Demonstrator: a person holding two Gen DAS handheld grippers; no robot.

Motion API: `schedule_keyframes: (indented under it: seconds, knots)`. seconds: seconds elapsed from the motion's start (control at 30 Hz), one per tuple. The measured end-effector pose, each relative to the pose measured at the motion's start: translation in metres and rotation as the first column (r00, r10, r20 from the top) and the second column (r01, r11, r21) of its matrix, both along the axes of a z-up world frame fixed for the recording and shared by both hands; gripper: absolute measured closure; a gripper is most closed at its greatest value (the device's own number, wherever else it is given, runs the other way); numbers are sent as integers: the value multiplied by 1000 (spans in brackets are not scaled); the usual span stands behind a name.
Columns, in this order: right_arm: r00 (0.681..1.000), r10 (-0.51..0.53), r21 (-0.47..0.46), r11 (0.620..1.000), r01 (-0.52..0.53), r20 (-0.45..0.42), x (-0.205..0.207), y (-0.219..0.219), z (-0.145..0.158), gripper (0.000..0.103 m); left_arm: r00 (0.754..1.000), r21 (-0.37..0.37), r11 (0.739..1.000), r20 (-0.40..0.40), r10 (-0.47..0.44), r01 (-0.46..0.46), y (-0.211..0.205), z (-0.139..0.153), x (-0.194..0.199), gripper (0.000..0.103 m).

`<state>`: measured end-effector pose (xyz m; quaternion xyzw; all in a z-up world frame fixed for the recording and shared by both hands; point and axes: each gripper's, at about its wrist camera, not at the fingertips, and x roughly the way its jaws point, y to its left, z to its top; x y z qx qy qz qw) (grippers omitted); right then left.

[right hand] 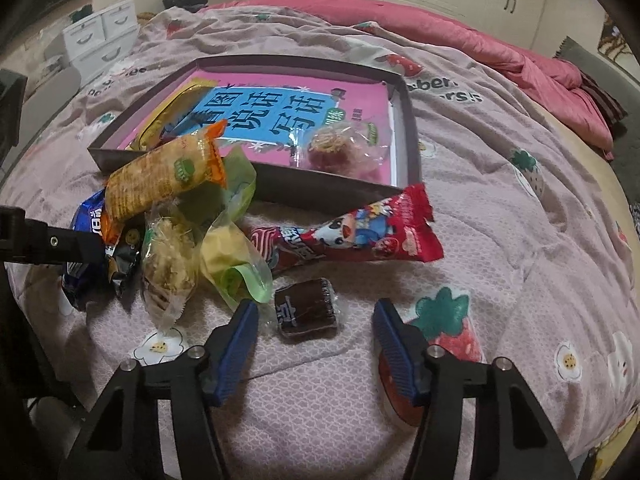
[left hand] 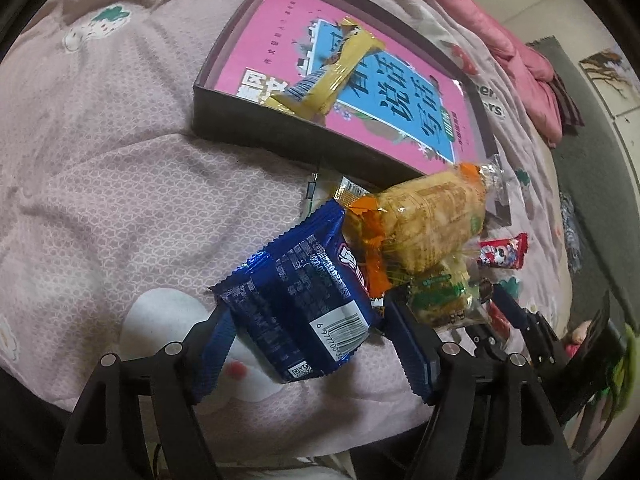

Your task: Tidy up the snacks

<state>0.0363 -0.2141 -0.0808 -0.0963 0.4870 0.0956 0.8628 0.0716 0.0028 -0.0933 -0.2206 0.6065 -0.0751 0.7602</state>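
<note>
A dark shallow box (left hand: 256,118) (right hand: 332,190) lined with a pink book lies on the bed. A yellow snack bar (left hand: 340,68) lies in it; a clear-wrapped pastry (right hand: 344,148) too. My left gripper (left hand: 308,320) is open around a blue biscuit packet (left hand: 304,296), its pads beside the packet's sides. An orange-ended cracker pack (left hand: 432,216) (right hand: 160,176) leans on the pile in front of the box. My right gripper (right hand: 316,332) is open, a brown wrapped cake (right hand: 306,308) between its fingertips. A red candy packet (right hand: 360,232) lies beyond.
Green-wrapped pastries (right hand: 224,248) and a small black packet (right hand: 124,260) sit in the pile. The left gripper's arm (right hand: 52,244) enters the right wrist view. A rumpled pink duvet (right hand: 520,64) lies at the back right. White drawers (right hand: 100,36) stand behind the bed.
</note>
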Motion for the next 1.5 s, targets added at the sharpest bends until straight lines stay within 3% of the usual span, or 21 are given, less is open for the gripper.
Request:
schedule_keyframes:
  seconds: [0.27,0.37,0.5,0.93,1.5]
  knots:
    - [1000,27,12,1000,-27,-5,2,3,-2,60,1000,30,999,-9,30,-30,-4,-6,3,28]
    - [1000,18,40,999,-18,0,3,-1,1,64,1000,29,999,2,13,-13,-5,-6,4,41]
    - [1000,3,74,997,-3,0,2,-7,4,67,1000,26,1000,14,-13,12,-4,-5,5,47]
    - [993,-112,242,965,103,24,-5,-44,22,67,997,19,999,51,-50,49,9,10,-8,49]
    - [980,-75,304,953,17,182,-13,-33,57,67,971,124,991,222,-86,59,16,51,-17,49]
